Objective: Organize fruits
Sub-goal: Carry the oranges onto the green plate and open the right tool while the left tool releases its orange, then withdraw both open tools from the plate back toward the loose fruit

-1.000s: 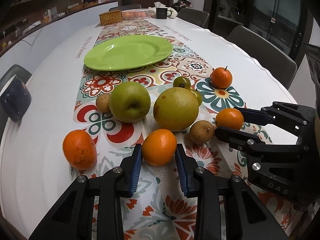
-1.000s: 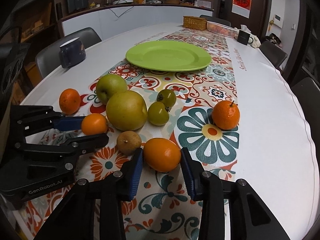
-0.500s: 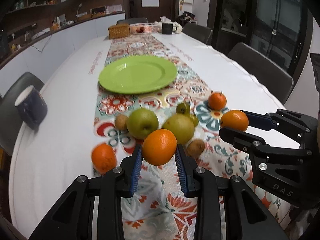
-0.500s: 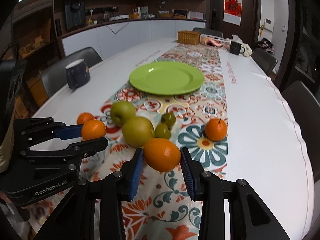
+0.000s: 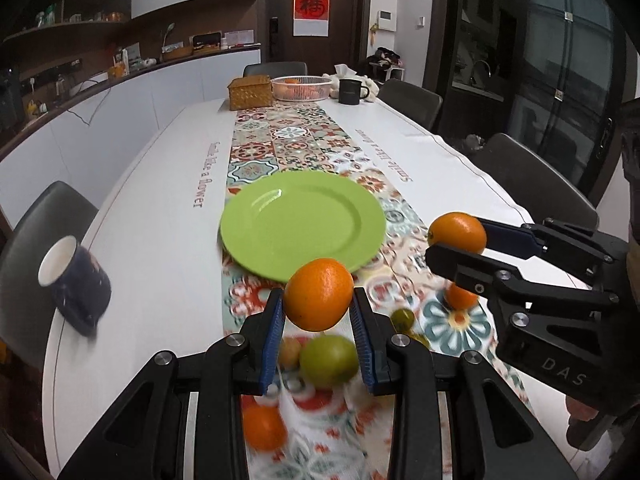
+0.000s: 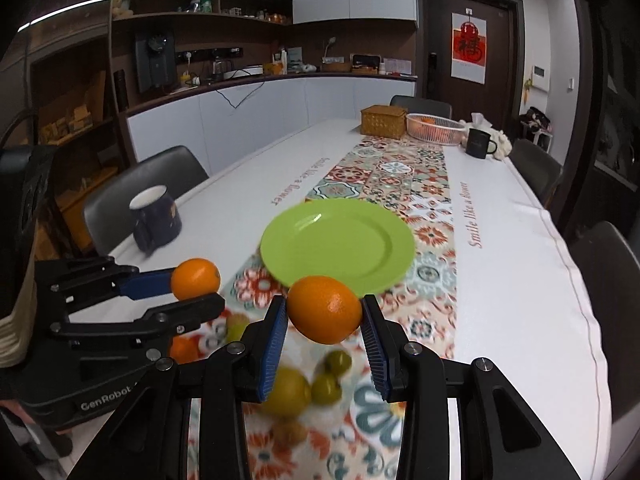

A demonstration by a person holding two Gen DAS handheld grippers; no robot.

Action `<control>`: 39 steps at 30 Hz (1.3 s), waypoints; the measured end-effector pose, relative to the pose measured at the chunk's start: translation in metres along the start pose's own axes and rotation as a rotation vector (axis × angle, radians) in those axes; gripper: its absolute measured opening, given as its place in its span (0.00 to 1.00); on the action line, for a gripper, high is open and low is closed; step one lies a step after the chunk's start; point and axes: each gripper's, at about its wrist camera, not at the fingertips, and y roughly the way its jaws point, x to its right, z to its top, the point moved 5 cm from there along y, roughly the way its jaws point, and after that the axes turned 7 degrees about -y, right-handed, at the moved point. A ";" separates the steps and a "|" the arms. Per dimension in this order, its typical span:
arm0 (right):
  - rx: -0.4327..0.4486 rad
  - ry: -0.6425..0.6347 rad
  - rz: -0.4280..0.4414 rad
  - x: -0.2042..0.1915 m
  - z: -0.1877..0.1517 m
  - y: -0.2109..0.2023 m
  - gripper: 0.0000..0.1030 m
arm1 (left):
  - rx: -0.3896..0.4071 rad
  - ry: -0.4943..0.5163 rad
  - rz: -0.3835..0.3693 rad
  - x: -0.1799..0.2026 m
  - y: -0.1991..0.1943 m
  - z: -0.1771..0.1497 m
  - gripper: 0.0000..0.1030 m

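My left gripper (image 5: 319, 320) is shut on an orange (image 5: 319, 294), held in the air above the table. My right gripper (image 6: 325, 326) is shut on a second orange (image 6: 325, 309), also lifted. Each gripper shows in the other's view: the right gripper (image 5: 460, 242) with its orange (image 5: 458, 232), the left gripper (image 6: 198, 290) with its orange (image 6: 196, 279). The green plate (image 5: 300, 224) lies just beyond both oranges on the patterned runner, also seen as the plate (image 6: 338, 246). Below the grippers, blurred, lie a green apple (image 5: 329, 362), a yellow-green pear (image 6: 287, 392), small green fruits (image 6: 332, 376) and more oranges (image 5: 262, 428).
A dark blue mug (image 5: 74, 280) stands at the table's left edge. At the far end are a wicker box (image 5: 250, 93), a white basket (image 5: 302, 89) and a black mug (image 5: 352, 91). Grey chairs (image 5: 532, 176) line both sides.
Both grippers rose off the table, each carrying its orange, and moved toward the green plate. The remaining fruit now lies below and behind the fingertips.
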 end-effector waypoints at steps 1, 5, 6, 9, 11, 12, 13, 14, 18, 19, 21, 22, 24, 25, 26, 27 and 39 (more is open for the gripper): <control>-0.008 0.008 0.007 0.002 0.005 0.008 0.37 | -0.002 0.001 0.002 -0.002 0.006 0.006 0.32; -0.042 0.023 0.005 0.013 0.020 0.038 0.37 | -0.031 -0.010 0.001 -0.012 0.031 0.022 0.32; -0.052 0.026 0.005 0.016 0.023 0.048 0.37 | -0.038 -0.012 0.000 -0.015 0.039 0.025 0.32; -0.087 0.037 0.011 0.024 0.027 0.071 0.37 | -0.071 -0.008 0.010 -0.022 0.065 0.035 0.32; -0.112 0.044 0.014 0.030 0.028 0.087 0.37 | -0.095 -0.014 0.014 -0.027 0.081 0.039 0.32; -0.122 0.046 0.019 0.032 0.029 0.093 0.37 | -0.119 -0.020 0.012 -0.029 0.092 0.040 0.32; -0.138 0.053 0.024 0.034 0.029 0.103 0.37 | -0.133 -0.024 0.009 -0.031 0.099 0.041 0.32; -0.150 0.060 0.030 0.036 0.029 0.111 0.37 | -0.158 -0.026 0.007 -0.033 0.109 0.042 0.32; -0.193 0.088 0.053 0.042 0.028 0.136 0.37 | -0.227 -0.028 0.012 -0.036 0.136 0.038 0.32; -0.204 0.097 0.058 0.044 0.027 0.143 0.37 | -0.241 -0.031 0.007 -0.037 0.140 0.038 0.32; -0.227 0.108 0.065 0.047 0.023 0.153 0.37 | -0.262 -0.036 0.001 -0.037 0.147 0.036 0.32; -0.236 0.113 0.070 0.047 0.022 0.157 0.37 | -0.267 -0.037 0.001 -0.037 0.149 0.036 0.32; -0.249 0.122 0.077 0.049 0.020 0.163 0.37 | -0.272 -0.037 -0.001 -0.037 0.152 0.035 0.32; -0.251 0.123 0.080 0.048 0.019 0.164 0.37 | -0.275 -0.037 -0.004 -0.038 0.153 0.036 0.32; -0.253 0.122 0.082 0.048 0.018 0.166 0.37 | -0.282 -0.036 -0.005 -0.037 0.154 0.035 0.32; -0.253 0.121 0.082 0.048 0.018 0.167 0.37 | -0.286 -0.037 -0.006 -0.038 0.155 0.035 0.32; -0.156 0.104 -0.008 0.050 0.025 0.106 0.50 | -0.163 -0.026 0.053 -0.035 0.084 0.036 0.59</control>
